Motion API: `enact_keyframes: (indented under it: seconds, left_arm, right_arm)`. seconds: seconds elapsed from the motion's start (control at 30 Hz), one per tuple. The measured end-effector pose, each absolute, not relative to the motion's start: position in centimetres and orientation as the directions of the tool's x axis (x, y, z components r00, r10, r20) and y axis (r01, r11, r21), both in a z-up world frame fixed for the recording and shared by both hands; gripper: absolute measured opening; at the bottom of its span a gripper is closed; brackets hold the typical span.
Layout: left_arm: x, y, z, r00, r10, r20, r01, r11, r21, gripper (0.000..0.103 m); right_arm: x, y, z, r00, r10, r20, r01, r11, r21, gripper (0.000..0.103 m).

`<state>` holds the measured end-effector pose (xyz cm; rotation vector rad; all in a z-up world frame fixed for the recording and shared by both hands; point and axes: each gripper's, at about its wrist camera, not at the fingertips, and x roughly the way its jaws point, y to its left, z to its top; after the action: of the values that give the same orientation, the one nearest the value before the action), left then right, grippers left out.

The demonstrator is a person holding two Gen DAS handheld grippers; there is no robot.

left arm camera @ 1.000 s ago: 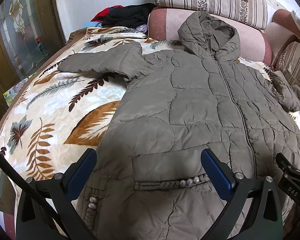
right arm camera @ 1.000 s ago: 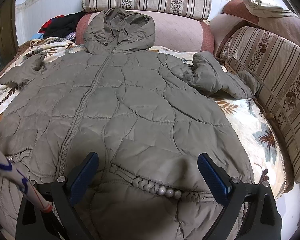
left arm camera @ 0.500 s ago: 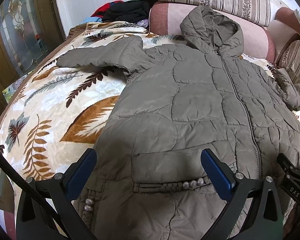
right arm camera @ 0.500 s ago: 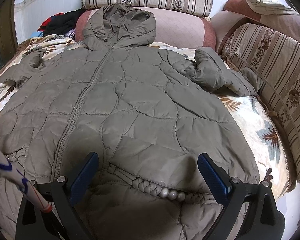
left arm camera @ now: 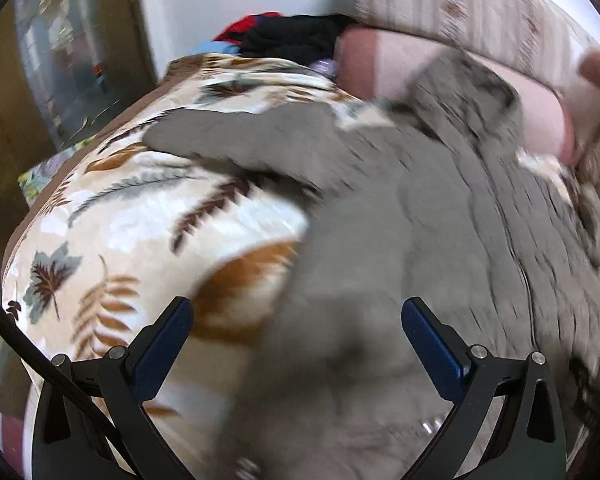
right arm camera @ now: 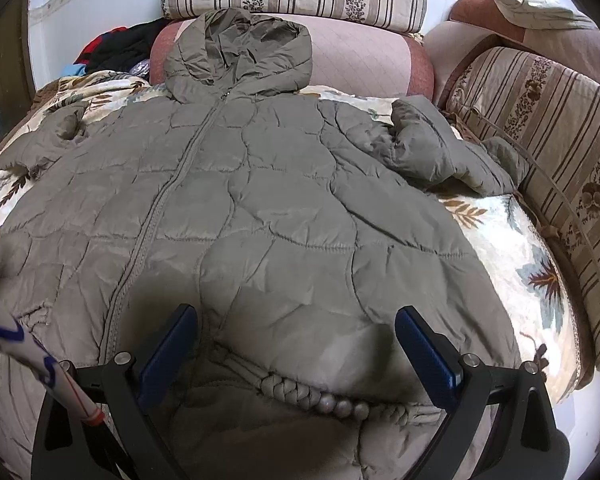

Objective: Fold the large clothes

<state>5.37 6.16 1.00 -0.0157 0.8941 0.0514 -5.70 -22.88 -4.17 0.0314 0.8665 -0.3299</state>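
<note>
Your coat [right arm camera: 260, 208] fills the centre of the right wrist view, spread front-up and zipped on the leaf-print blanket [right arm camera: 512, 248], with its hood [right arm camera: 240, 56] at the top of the frame against the pink cushion [right arm camera: 364, 60]. Nothing looks folded yet, so I judge the first fold is the step in hand, and the sleeves are the place to start. The crumpled sleeve [right arm camera: 440, 152] at the right of that frame lies bunched near the striped cushion [right arm camera: 540, 128]; straighten it before laying it across the chest, or the bulk will spoil the fold. The other sleeve [left arm camera: 236, 144] lies stretched toward the upper left of the blurred left wrist view. This padded fabric will likely spring back, so take a deep bite at the cuff and press each fold down. Your right gripper [right arm camera: 296, 340] hangs at the bottom of its frame above the braided pocket trim [right arm camera: 324, 396], jaws wide apart and holding nothing. Your left gripper [left arm camera: 296, 332] sits low in its frame over the coat's edge, likewise spread and empty.
</note>
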Motion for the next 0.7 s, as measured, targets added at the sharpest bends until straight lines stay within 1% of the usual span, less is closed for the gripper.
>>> enact_keyframes:
  seconds: [0.07,0.13,0.33,0.4,0.57,0.7]
  left_arm:
    - [7.7,9.3,1.7,0.622,0.033,-0.782,-0.107,0.993,-0.044,0.103]
    - [9.6,12.1,2.1,0.629,0.047,-0.776,-0.159,0.985,-0.070,0.103]
    - [15.5,18.6,2.8,0.633,0.085,-0.770,-0.257,0.961,-0.105,0.103]
    - [17.5,20.3,3.0,0.631,0.069,-0.772,-0.264,0.956,-0.131,0.103]
    - [22.5,23.9,2.6,0.632,-0.003,-0.775,-0.291,0.926,-0.241,0.103]
    - [26.8,25.6,1.4,0.618,-0.098,-0.780,-0.281,0.899,-0.336,0.103]
  right_arm:
    - [-5.5,-23.0,-3.8,0.606,-0.267,-0.749,0.296,0.950,-0.099,0.101]
    - [-5.3,-23.2,-3.4,0.615,-0.254,-0.747,0.289,0.953,-0.086,0.101]
    - [-4.4,-23.7,-1.8,0.632,-0.202,-0.748,0.264,0.964,-0.038,0.100]
    - [-4.0,-23.9,-1.0,0.638,-0.183,-0.748,0.260,0.966,-0.015,0.100]
    - [-3.1,-23.9,0.1,0.648,-0.163,-0.744,0.257,0.966,0.012,0.100]
    - [-2.4,-23.8,-0.3,0.636,-0.161,-0.755,0.252,0.968,0.006,0.100]
